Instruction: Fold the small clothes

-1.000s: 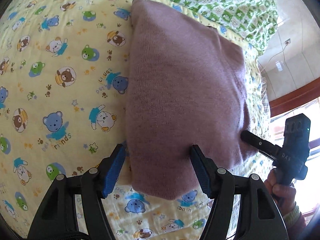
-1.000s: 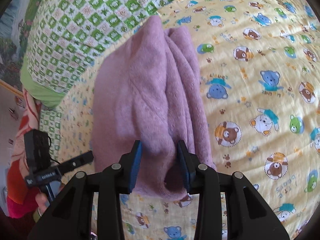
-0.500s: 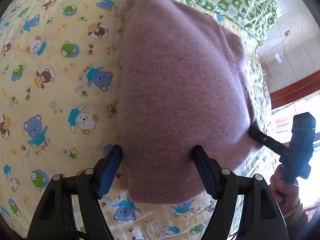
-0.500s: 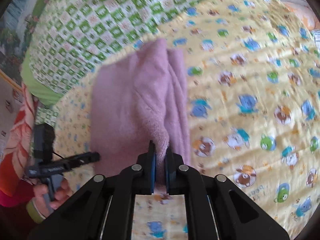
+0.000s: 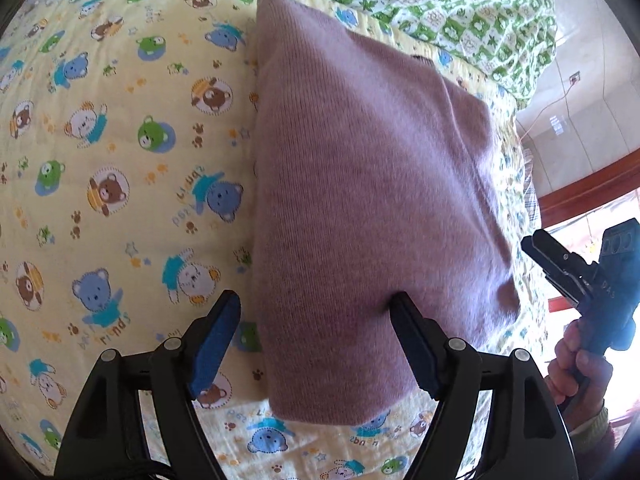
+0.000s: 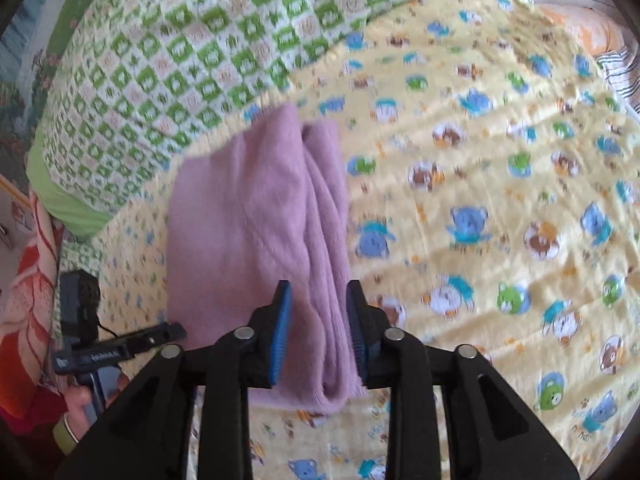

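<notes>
A folded mauve knitted garment lies on the yellow bear-print sheet. My left gripper straddles its near left corner with the jaws opening. One pad rests on the knit and the other stands off over the sheet. In the right wrist view the same garment shows its stacked folded edges. My right gripper hovers over that edge, jaws opening, the cloth between the pads but not pinched. Each gripper appears in the other's view: the right gripper in a hand, the left gripper low left.
A green checked quilt covers the bed behind the garment. The bed's edge, tiled floor and a red wooden frame lie beyond the garment's far side. A red floral cloth hangs near the left hand. Striped fabric sits at the far corner.
My right gripper closed to a pinch on the folded edge, then opened and rose away from it. My left gripper's jaws spread a little wider. The garment stays flat.
</notes>
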`<act>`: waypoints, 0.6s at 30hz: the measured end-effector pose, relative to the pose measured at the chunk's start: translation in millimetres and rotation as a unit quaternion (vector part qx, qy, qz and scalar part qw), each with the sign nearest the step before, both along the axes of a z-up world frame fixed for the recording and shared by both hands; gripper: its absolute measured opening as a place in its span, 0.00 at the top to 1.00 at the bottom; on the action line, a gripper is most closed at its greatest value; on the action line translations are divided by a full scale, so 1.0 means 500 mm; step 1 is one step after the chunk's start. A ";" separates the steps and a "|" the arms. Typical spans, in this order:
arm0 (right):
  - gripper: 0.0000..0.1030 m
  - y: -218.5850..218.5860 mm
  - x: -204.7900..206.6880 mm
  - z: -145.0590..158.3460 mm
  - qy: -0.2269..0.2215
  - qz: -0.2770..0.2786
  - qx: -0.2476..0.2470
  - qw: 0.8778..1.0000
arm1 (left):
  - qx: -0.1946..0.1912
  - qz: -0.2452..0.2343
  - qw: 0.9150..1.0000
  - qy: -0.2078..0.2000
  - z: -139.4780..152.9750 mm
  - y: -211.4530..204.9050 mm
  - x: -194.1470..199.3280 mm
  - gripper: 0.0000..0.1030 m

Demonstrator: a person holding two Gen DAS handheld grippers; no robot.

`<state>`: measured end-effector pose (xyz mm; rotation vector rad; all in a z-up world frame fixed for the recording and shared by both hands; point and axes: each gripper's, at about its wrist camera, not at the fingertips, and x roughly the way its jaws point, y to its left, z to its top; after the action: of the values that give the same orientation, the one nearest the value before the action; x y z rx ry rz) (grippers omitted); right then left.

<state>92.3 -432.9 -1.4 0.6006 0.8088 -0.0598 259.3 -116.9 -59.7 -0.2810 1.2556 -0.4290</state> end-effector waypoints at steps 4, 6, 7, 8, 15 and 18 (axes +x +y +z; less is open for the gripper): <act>0.47 0.016 0.069 0.012 -0.002 0.007 -0.014 1.000 | -0.002 0.013 1.000 -0.006 0.014 0.011 0.029 0.24; 0.47 0.021 0.107 0.005 0.003 0.009 -0.017 1.000 | 0.001 0.022 1.000 -0.010 0.022 0.010 0.050 0.24; 0.47 0.020 0.123 0.001 0.004 0.010 -0.015 1.000 | 0.001 0.024 1.000 -0.011 0.025 0.022 0.053 0.24; 0.47 0.021 0.141 -0.003 0.006 0.010 -0.013 1.000 | 0.000 0.028 1.000 -0.012 0.027 0.024 0.062 0.24; 0.48 0.023 0.222 -0.041 0.031 0.023 -0.027 0.999 | -0.004 0.048 0.999 -0.009 0.025 0.049 0.109 0.24; 0.81 0.012 0.239 -0.060 0.044 0.029 -0.025 0.998 | -0.008 0.052 0.999 -0.004 0.018 0.024 0.130 0.24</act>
<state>211.9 -427.0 -31.6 0.5303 0.9064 -0.0539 324.3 -104.8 -50.5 -0.3573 1.2233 -0.3508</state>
